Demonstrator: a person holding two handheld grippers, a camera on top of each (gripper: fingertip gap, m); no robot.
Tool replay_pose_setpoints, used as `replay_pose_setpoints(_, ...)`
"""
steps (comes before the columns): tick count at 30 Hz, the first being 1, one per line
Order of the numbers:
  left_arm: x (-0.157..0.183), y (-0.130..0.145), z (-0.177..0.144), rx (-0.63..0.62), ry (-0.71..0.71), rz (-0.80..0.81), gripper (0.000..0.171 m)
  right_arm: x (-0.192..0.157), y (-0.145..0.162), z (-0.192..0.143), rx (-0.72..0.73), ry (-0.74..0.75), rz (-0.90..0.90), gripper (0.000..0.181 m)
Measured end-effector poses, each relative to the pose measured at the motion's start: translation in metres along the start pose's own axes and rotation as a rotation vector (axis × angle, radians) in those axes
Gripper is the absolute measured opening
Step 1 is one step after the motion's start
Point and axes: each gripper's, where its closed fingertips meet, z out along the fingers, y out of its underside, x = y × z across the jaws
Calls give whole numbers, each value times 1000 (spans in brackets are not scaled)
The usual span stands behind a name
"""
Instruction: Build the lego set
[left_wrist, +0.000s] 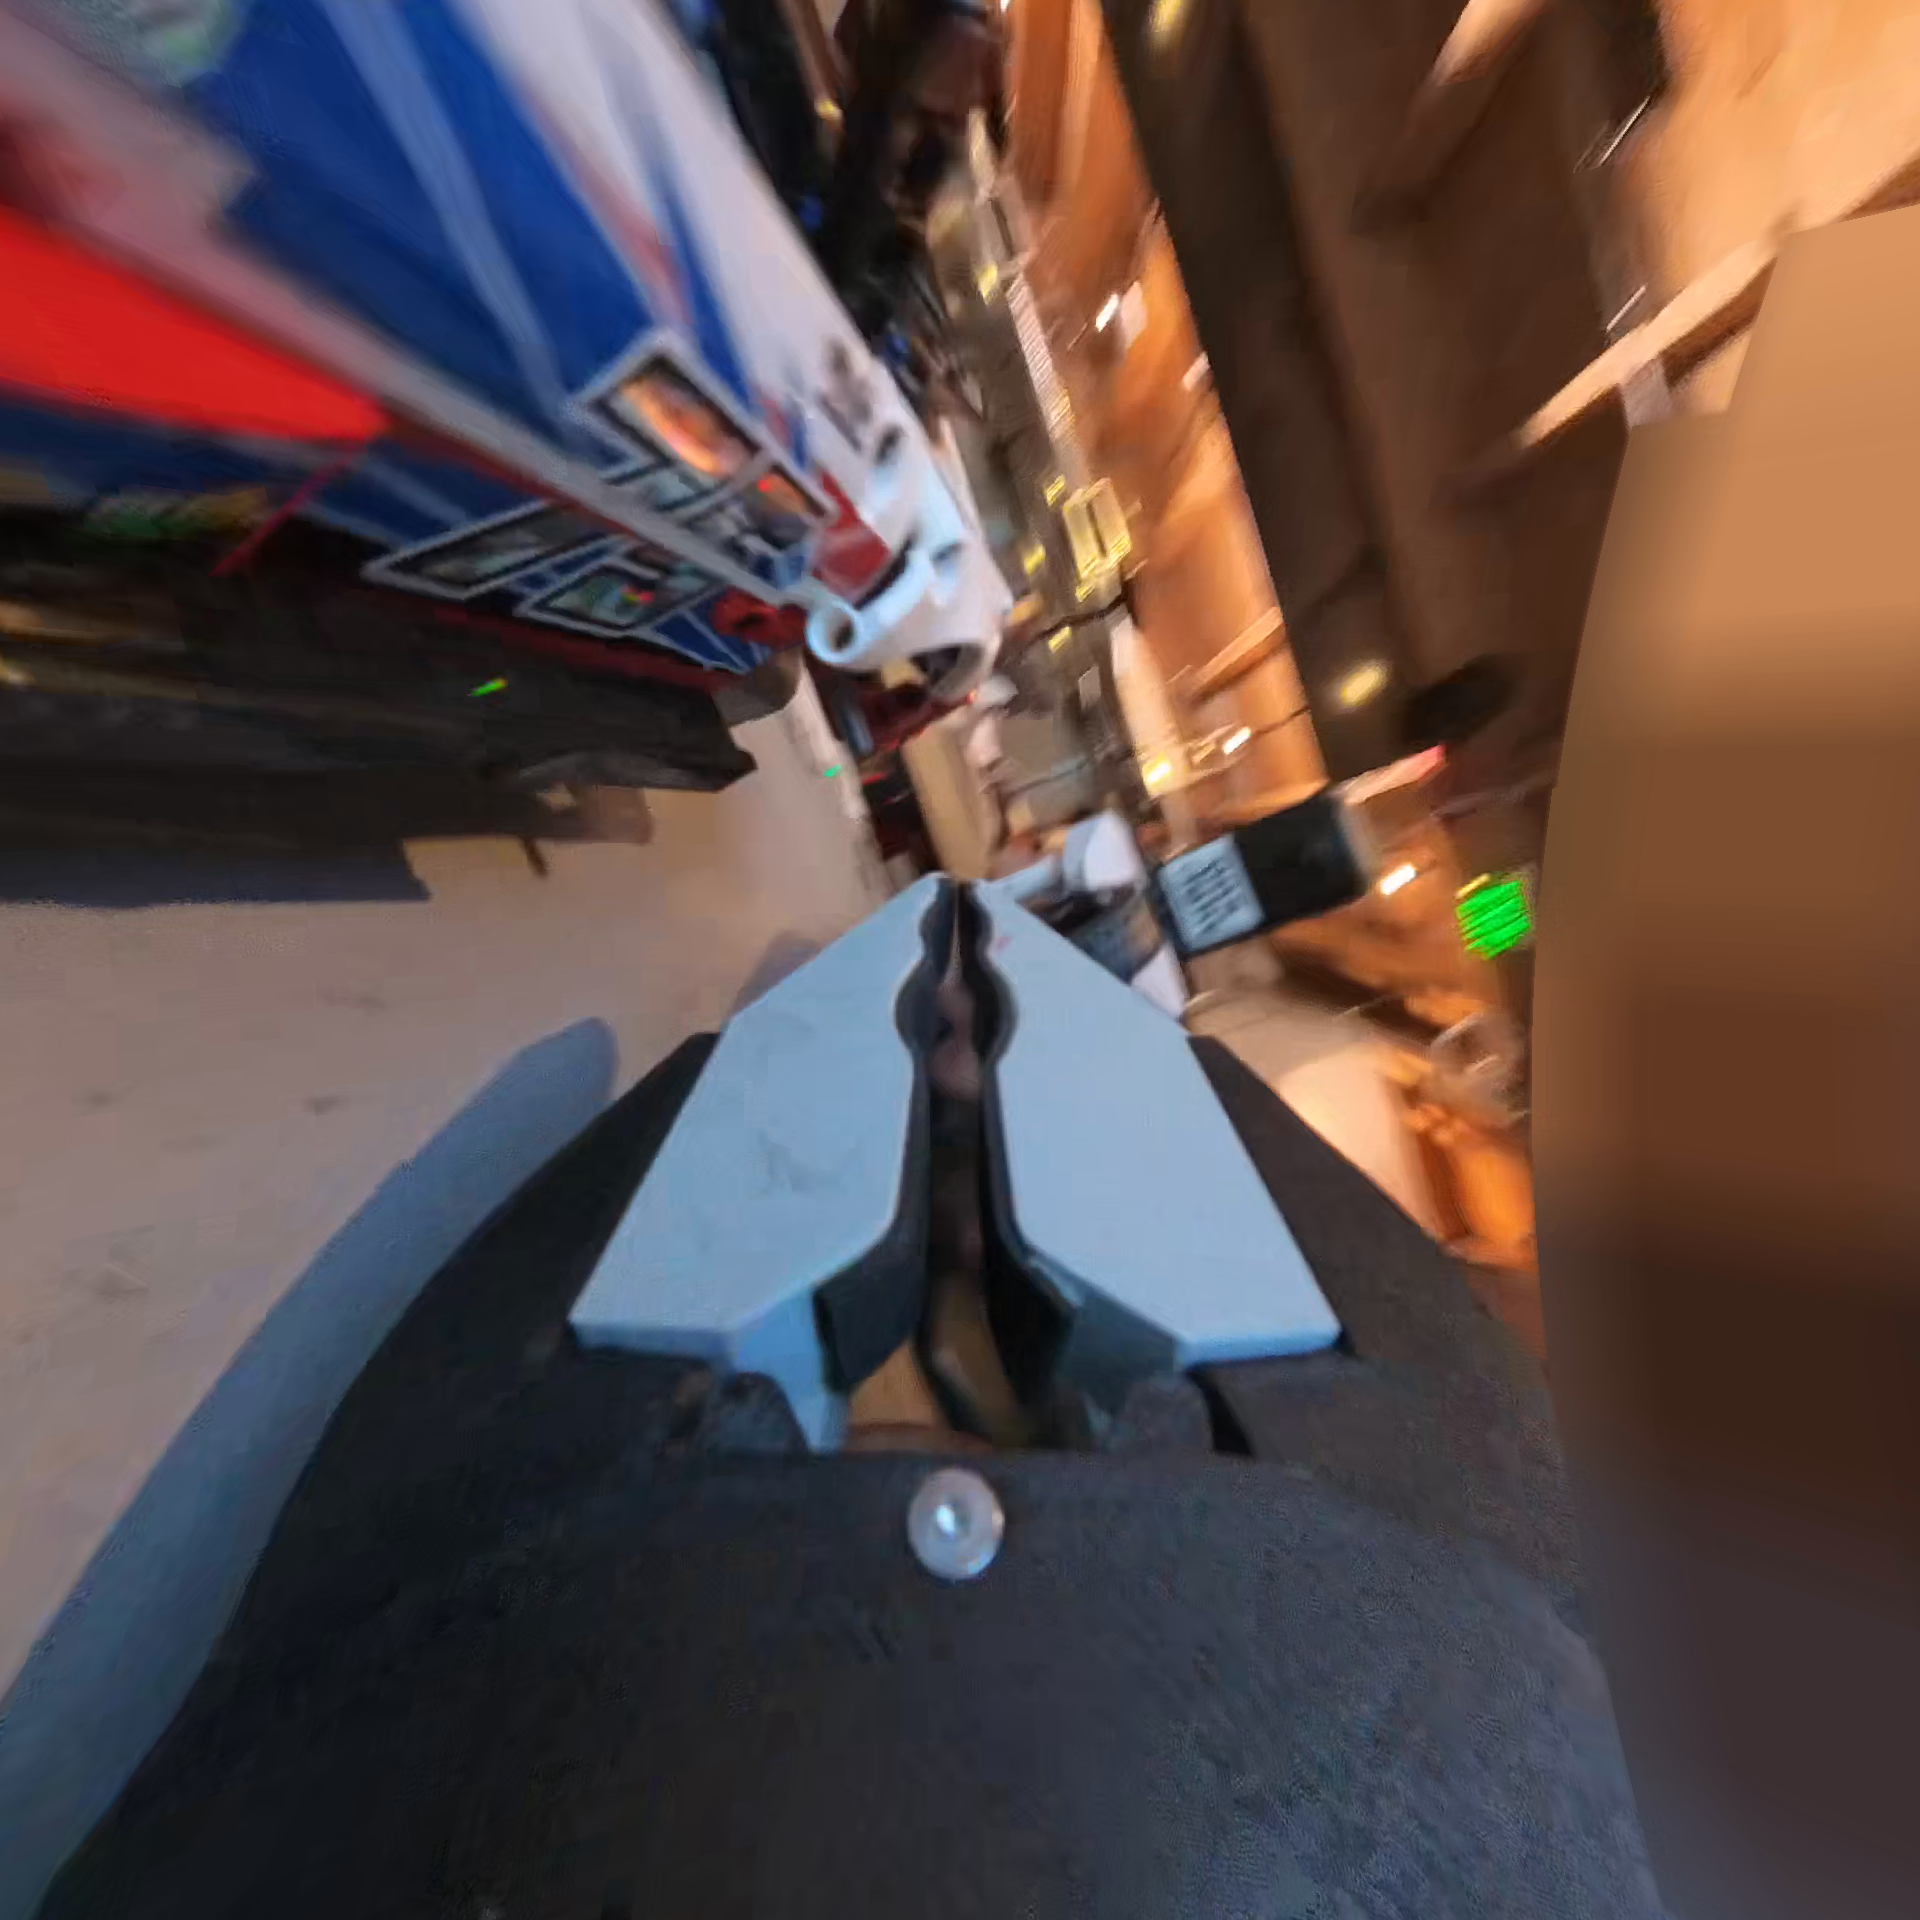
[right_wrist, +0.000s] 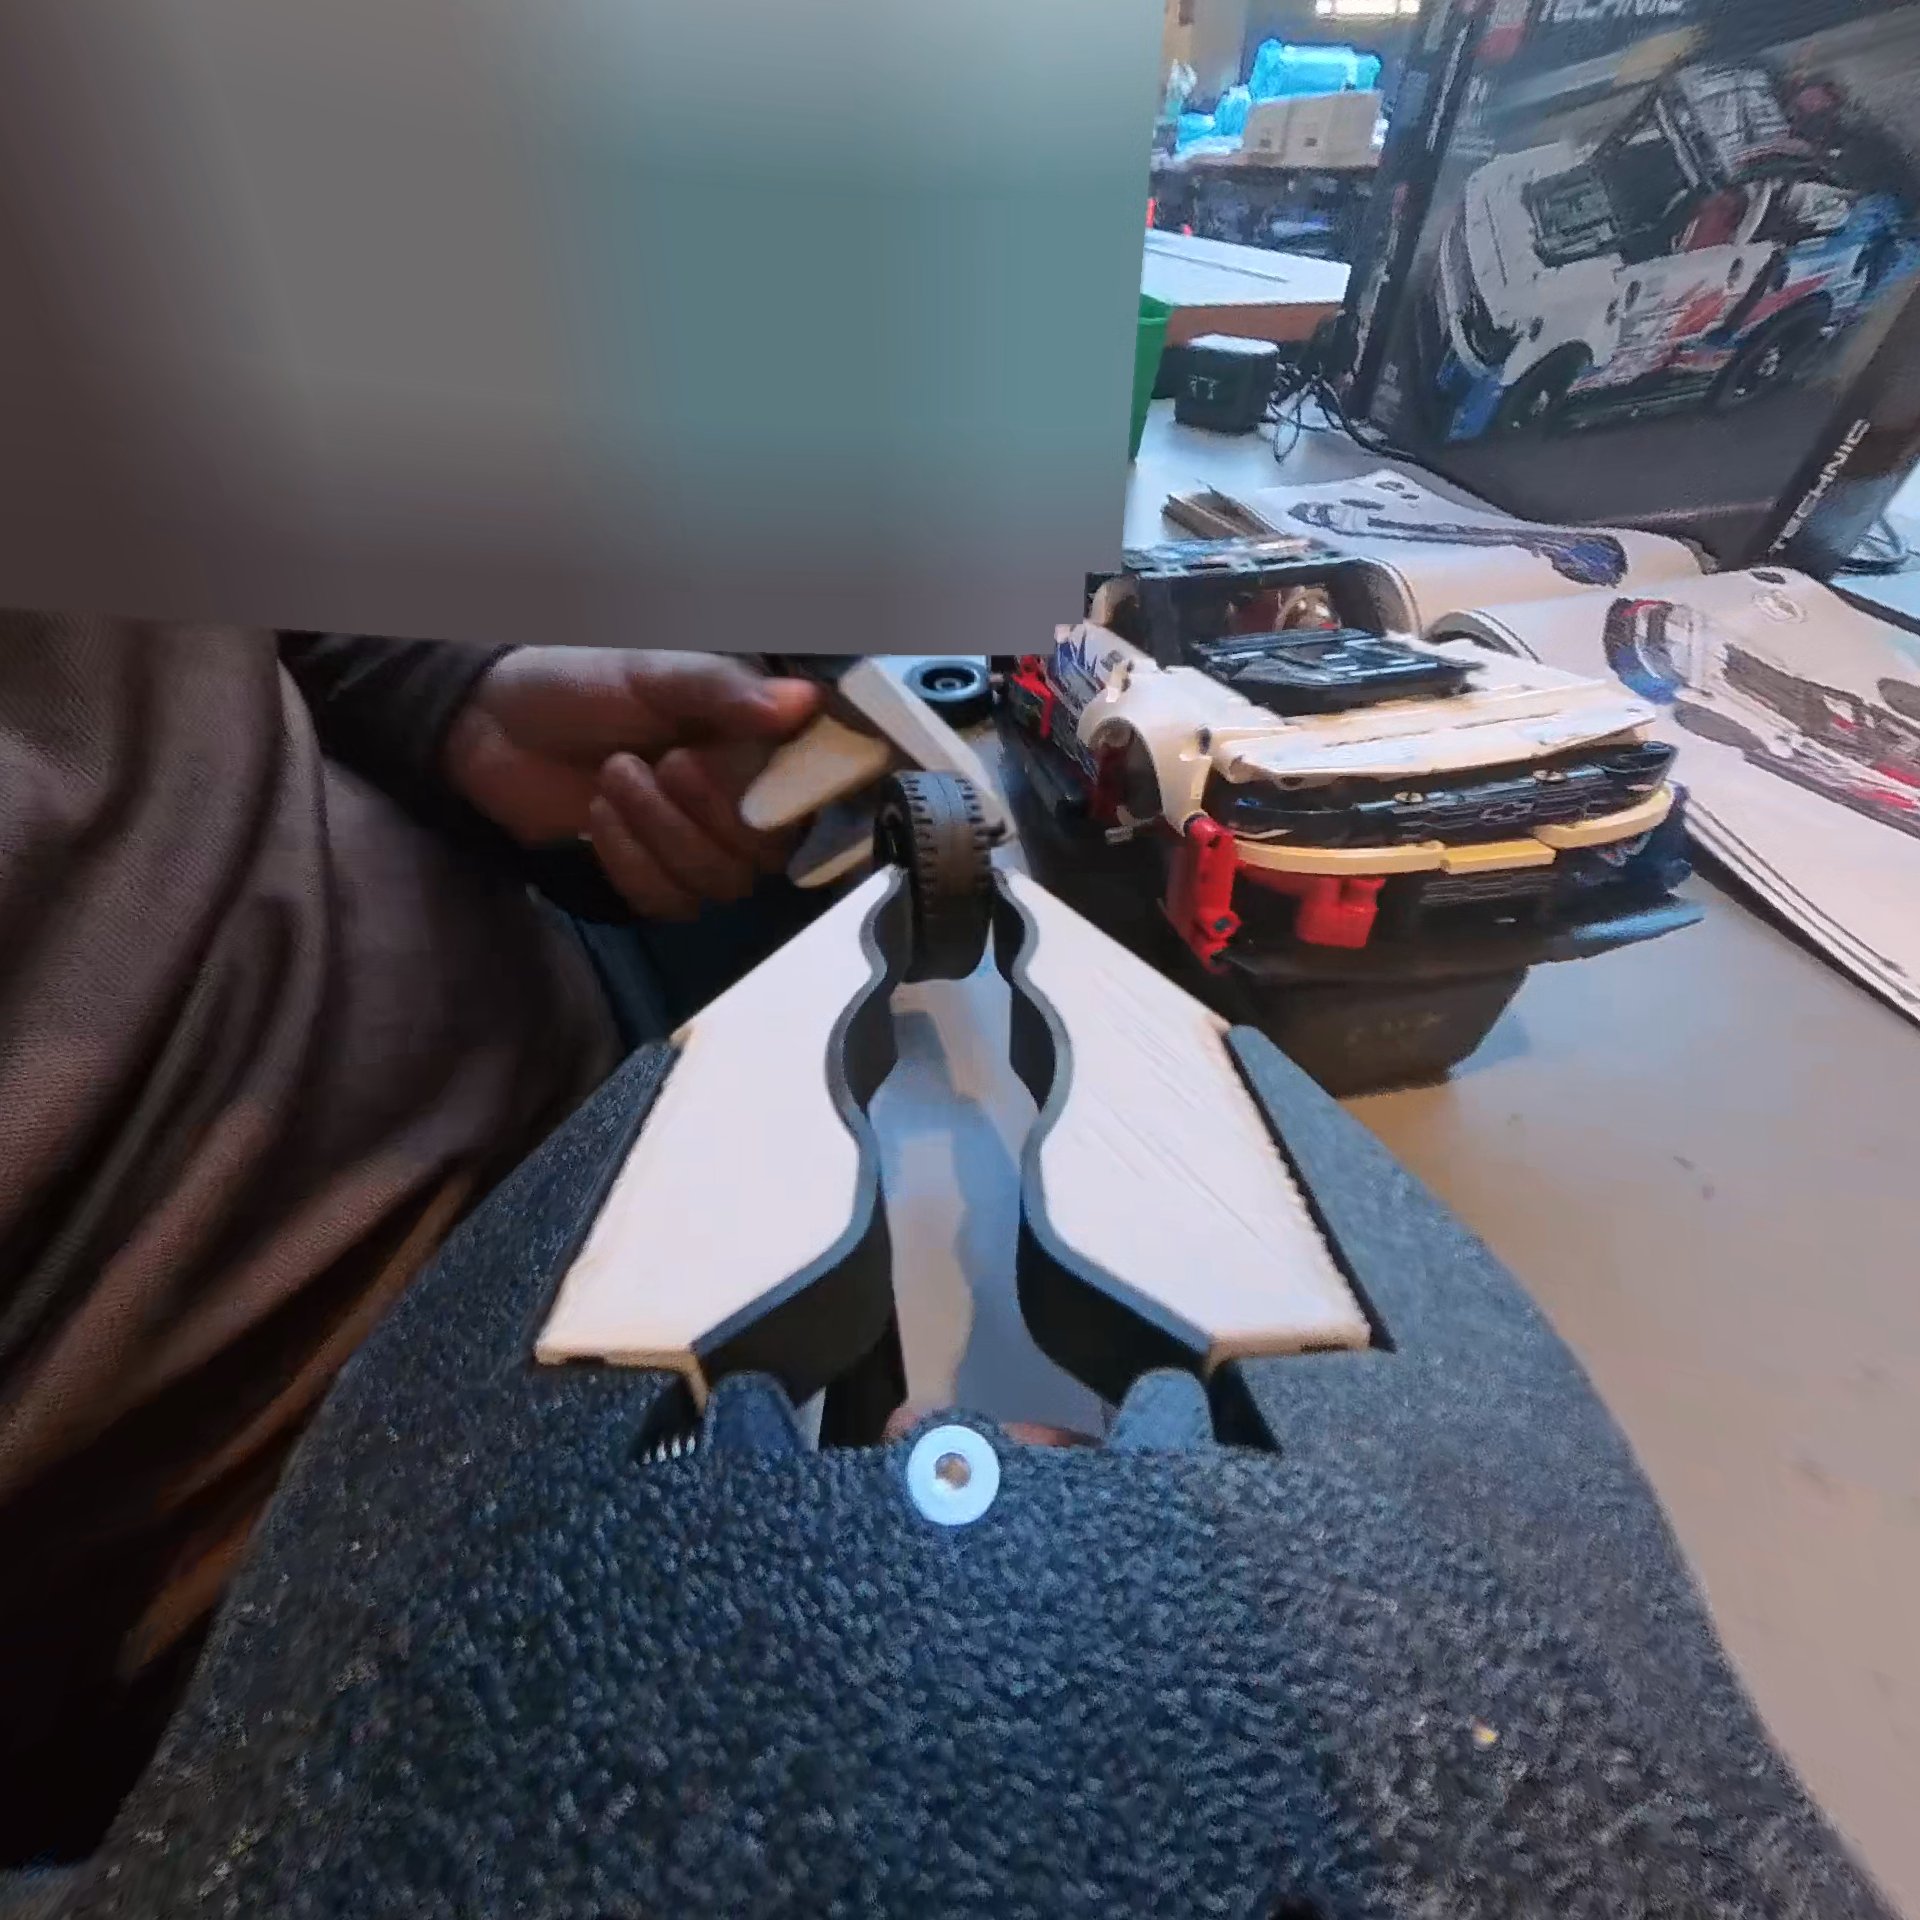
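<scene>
At the left of my right wrist view, a hand (right_wrist: 623, 769) holds the left gripper (right_wrist: 883, 769), whose white tips reach in beside the small black wheel (right_wrist: 935, 894). I cannot tell from there whether those tips touch the wheel. My left wrist view is blurred by motion, but its jaws stand nearly together with only a thin dark gap and nothing I can make out between them.

Moving to centre, my right gripper (right_wrist: 940, 904) has its jaws clamped on that wheel, gripped across its tread, raised off the desk (right_wrist: 1662, 1247). I judge the wheel light, with a rubbery tyre that should give a little and not slip; the tread is the sensible hold, leaving the hub free for an axle.

Further right sits the lego car (right_wrist: 1351, 769), resting on a dark block (right_wrist: 1382, 1029) on the desk. It is mostly white, with a black grille and interior, red pieces low at the front, and blue markings on the side. I expect it to be stiff overall but fragile at its clipped-on panels. Another loose wheel (right_wrist: 945, 691) lies behind it. Open instruction pages (right_wrist: 1787, 727) and the set's box (right_wrist: 1662, 260) stand at far right.
</scene>
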Motion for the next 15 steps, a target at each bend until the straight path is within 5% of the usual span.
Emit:
replay_pose_setpoints(3, 8, -12, 9, 152, 126, -154, 0, -3, -3, -4, 19, -35, 17, 10)
replay_pose_setpoints(10, 17, -13, 10, 414, 184, -287, 44, -11, -6, -12, -17, -139, -6, 10)
replay_pose_setpoints(15, 13, -17, -13, 568, 80, -189, 35, -14, -12, -11, 4, -188, -50, 10)
